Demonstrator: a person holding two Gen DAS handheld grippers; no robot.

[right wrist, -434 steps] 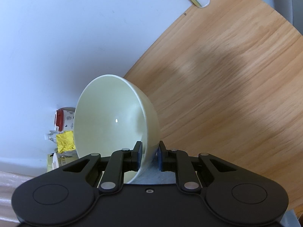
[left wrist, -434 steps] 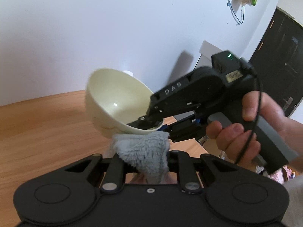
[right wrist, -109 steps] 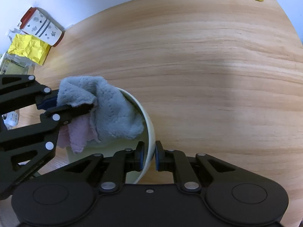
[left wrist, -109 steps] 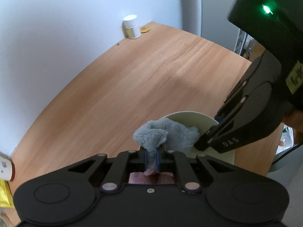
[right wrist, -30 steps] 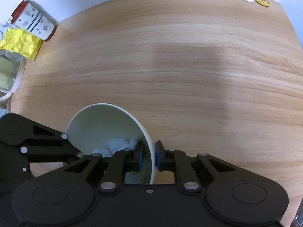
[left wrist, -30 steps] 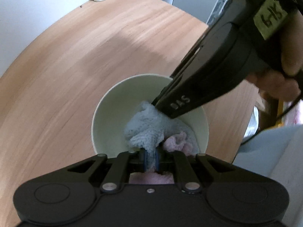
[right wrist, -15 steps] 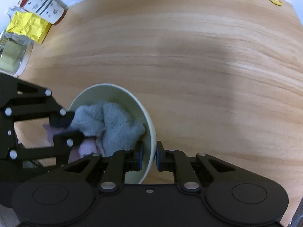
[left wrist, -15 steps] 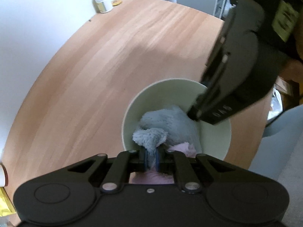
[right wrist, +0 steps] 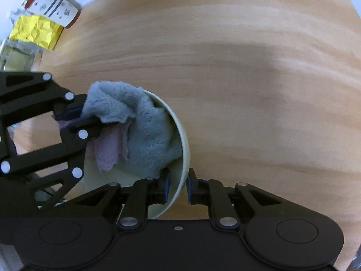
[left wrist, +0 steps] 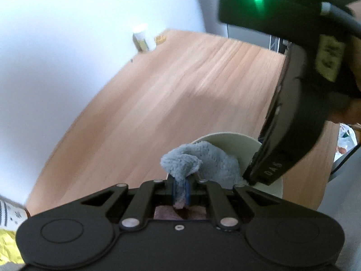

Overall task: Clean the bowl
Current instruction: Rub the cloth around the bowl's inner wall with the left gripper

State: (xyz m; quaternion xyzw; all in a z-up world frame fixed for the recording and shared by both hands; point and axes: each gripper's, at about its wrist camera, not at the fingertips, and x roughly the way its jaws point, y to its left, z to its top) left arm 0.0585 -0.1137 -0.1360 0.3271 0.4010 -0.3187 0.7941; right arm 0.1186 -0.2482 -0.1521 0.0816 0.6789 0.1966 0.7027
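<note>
A pale cream bowl [right wrist: 183, 144] is held over the wooden table. My right gripper [right wrist: 177, 184] is shut on its rim, one finger inside and one outside. My left gripper [left wrist: 180, 188] is shut on a grey and pink cloth [left wrist: 203, 160]. The cloth [right wrist: 140, 126] bulges over the bowl's rim and partly fills the inside. In the left wrist view the bowl [left wrist: 239, 142] sits just beyond my fingers, with the right gripper's black body [left wrist: 300, 103] above it on the right. The left gripper also shows in the right wrist view [right wrist: 67, 117] at the left.
The wooden table [right wrist: 248, 67] spreads below. A patterned cup with a red lid [right wrist: 54, 9] and yellow crumpled packaging [right wrist: 36, 31] lie at its back left. A small white bottle [left wrist: 141, 37] and a yellow disc [left wrist: 160, 38] stand by the white wall.
My left gripper has pulled back and up, lifting the cloth from deep in the bowl to its rim. The right gripper still holds the bowl by its rim.
</note>
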